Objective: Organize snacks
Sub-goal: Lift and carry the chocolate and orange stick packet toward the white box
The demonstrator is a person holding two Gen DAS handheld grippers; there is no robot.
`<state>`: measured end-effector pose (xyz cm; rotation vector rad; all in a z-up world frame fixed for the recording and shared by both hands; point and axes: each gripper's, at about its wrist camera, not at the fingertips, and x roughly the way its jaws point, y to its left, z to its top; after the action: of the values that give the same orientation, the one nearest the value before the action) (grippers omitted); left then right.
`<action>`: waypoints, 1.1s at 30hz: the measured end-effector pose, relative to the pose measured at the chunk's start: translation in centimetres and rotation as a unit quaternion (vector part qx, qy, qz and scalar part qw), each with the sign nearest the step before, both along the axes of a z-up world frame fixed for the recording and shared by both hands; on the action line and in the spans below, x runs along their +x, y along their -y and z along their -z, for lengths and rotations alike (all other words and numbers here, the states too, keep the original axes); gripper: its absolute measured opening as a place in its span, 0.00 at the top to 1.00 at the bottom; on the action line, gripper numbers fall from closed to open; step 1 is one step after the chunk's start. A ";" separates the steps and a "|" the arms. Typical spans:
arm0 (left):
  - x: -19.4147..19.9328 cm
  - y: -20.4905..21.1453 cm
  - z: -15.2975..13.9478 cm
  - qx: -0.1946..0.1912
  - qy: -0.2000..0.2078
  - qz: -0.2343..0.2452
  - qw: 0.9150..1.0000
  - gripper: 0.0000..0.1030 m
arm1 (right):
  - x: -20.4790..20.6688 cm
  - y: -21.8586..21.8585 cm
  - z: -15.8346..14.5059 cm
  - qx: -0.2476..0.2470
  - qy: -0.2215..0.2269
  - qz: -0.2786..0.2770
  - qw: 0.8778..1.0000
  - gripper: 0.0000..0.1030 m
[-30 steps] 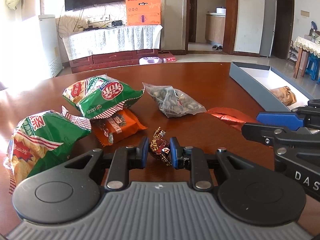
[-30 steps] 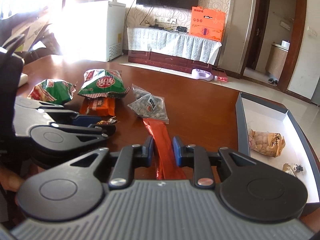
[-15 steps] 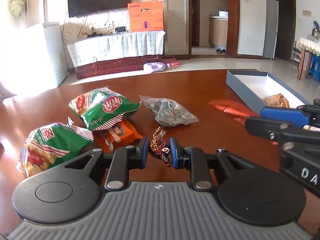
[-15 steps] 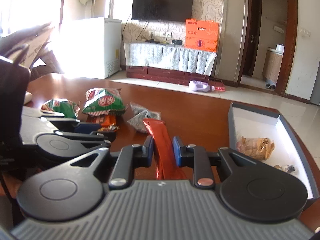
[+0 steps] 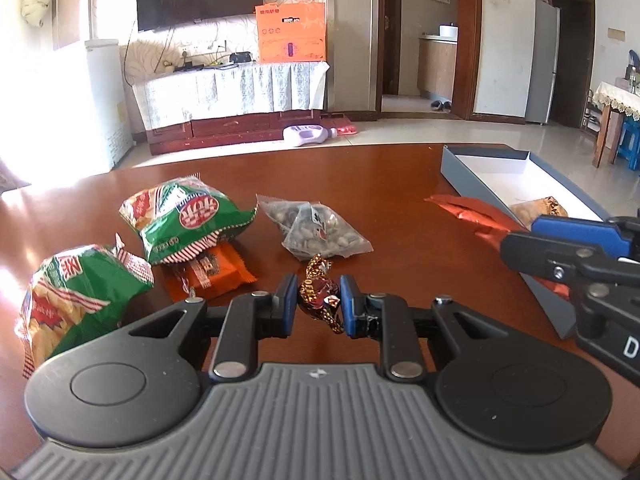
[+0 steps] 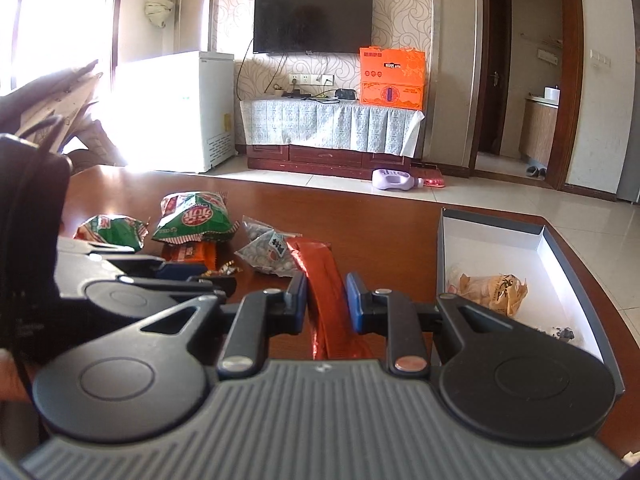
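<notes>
Sunlit living room behind us, we are working at a brown table (image 5: 400,184), carrying a wrapped candy (image 5: 318,294) and a long red packet (image 6: 326,292) above it toward the open box (image 6: 568,276) on the right. Both should be carried level over the box wall before we let go. Our left gripper (image 5: 318,304) is clenching the candy and our right gripper (image 6: 326,304) is pinching the packet, while the green chip bags (image 5: 188,216) are lying well to the left.

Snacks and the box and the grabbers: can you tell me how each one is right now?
left gripper: shut on the wrapped candy.
right gripper: shut on the long red packet, held up off the table.
box: open, a tan snack bag lying inside.
two green chip bags: sealed, puffy, on the table.
orange packet: flat, partly under a green bag.
clear bag of nuts: sealed, lying flat.
</notes>
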<state>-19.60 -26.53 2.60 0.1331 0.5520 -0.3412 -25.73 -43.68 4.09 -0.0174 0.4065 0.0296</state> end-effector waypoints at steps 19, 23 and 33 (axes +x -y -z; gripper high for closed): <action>0.0 3.6 -0.8 0.007 0.008 0.028 1.000 0.74 | -0.6 1.5 -0.3 0.008 0.018 0.010 1.000 0.76; -0.5 4.4 -1.3 0.012 0.026 0.038 0.999 0.74 | -0.9 2.1 -0.6 0.012 0.024 0.017 0.999 0.76; -1.1 5.4 -1.9 0.011 0.036 0.048 0.998 0.74 | -1.3 3.2 -0.7 0.021 0.029 0.025 0.999 0.76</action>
<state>-20.71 -31.98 4.46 0.1937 0.4794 -0.4222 -26.99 -46.86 4.77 0.0325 0.3481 -0.0126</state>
